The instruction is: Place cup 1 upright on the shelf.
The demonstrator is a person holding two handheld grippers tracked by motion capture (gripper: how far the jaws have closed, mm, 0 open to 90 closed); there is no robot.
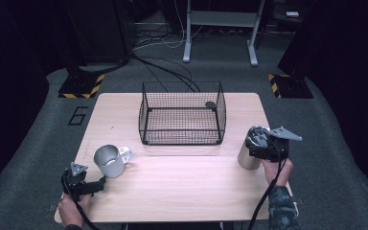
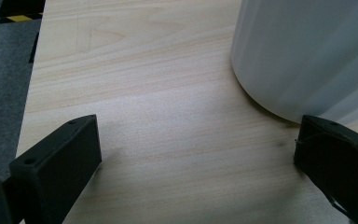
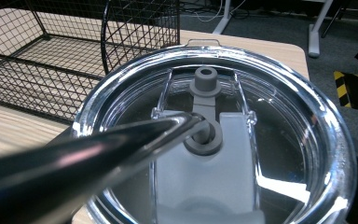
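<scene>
A steel tumbler [image 1: 246,157] with a clear lid [image 3: 214,140] stands near the table's right edge. A metal straw [image 3: 98,149] slants out of the lid's centre hole towards the camera. My right gripper [image 1: 261,143] sits at the tumbler's top, its jaws on either side of the lid rim and apparently closed on it. A metal mug [image 1: 109,161] with a handle stands at the front left. My left gripper [image 1: 98,183] is open just in front of and left of the mug. The mug's pale wall [image 2: 307,56] rises close beyond its right jaw, with bare wood between the jaws.
A black wire basket [image 1: 182,140] stands at the table's middle back, with a small dark disc [image 1: 211,104] inside near its far right corner. Light wood [image 1: 182,187] spreads between the two grippers. The table's left edge [image 2: 28,102] is close to the left gripper.
</scene>
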